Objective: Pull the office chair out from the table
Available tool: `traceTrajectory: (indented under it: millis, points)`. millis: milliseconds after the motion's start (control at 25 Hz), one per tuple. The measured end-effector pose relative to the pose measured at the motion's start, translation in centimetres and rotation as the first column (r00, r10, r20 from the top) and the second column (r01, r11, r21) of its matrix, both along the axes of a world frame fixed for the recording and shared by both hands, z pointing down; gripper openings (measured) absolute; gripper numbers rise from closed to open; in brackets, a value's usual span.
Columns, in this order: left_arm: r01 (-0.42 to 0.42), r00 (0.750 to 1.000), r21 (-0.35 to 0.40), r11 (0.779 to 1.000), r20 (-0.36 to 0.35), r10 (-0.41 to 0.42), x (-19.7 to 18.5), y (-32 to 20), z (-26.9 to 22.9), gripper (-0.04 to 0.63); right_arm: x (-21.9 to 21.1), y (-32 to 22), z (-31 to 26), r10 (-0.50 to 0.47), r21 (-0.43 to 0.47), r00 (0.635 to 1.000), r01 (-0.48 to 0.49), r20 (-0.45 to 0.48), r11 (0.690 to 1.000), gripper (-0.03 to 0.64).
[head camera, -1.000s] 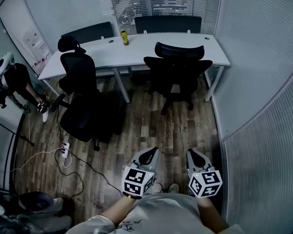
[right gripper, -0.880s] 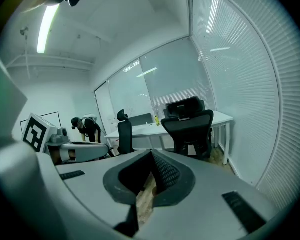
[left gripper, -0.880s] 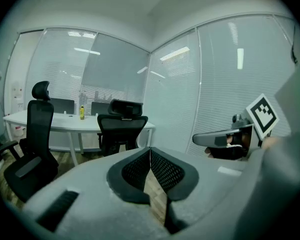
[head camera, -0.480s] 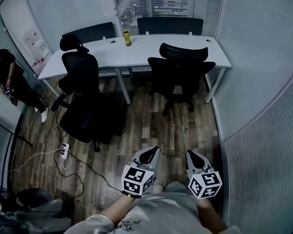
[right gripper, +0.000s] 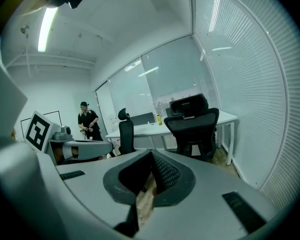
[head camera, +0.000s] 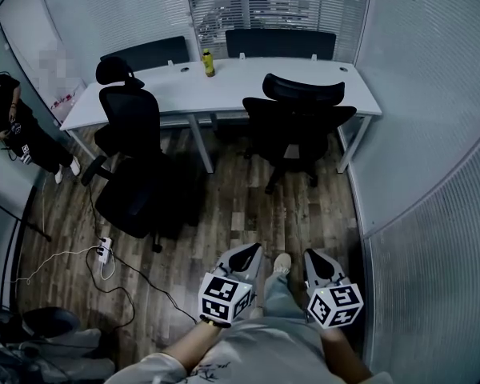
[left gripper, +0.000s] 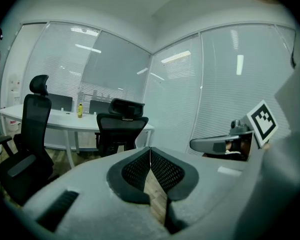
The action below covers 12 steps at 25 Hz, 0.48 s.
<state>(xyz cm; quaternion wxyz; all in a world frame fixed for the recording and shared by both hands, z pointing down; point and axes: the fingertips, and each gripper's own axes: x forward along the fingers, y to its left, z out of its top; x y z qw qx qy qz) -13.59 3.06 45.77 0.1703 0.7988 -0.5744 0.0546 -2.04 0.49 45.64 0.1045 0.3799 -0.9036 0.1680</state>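
Both tongs shut, nothing btwn them. Left tongs (head camera: 246, 254) & right tongs (head camera: 315, 258) sit side by side at the near edge, low over the floor (head camera: 240, 202), pointing toward the far end of the room. The office chair (head camera: 298, 122) is well apart from us at far right. It has its back to us, close against the near edge of the tabletop (head camera: 232, 82), just left of the right table leg (head camera: 348, 144). Bare wood floor runs straight from us to it. The right side is tight: the glass wall (head camera: 432, 158) curves close past the right tongs & past the tabletop's right end. Left of that lane a second chair (head camera: 132, 150) stands out from the tabletop at an angle. Nearer & further left, a power strip (head camera: 106, 249) w/ cords lies on the floor. A bottle (head camera: 209, 62) stands toward the tabletop's far edge.

Vs a second ago: our shoe (head camera: 282, 264) now shows further forward btwn the tongs. Both chairs & the tabletop are unmoved, tongs shut as before. The bystander (head camera: 16, 134) at the far left edge has changed pose.
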Motion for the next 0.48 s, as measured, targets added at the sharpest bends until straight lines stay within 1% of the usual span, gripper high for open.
traceTrajectory:
  millis: [200, 480]
  points:
    - [-0.001, 1.000, -0.012, 1.000, 0.008, 0.001, -0.5, -3.2, 0.8, 0.012, -1.1, -3.5, 0.5, -0.019, 0.003, 1.000, 0.019, 0.009, 1.000, 0.006]
    - [0.006, 1.000, -0.019, 1.000, 0.026, -0.005, -1.3, -10.5, 1.5, 0.011, -1.5, -11.5, 0.9, -0.009, 0.028, 1.000, 0.009, 0.001, 1.000, 0.006]
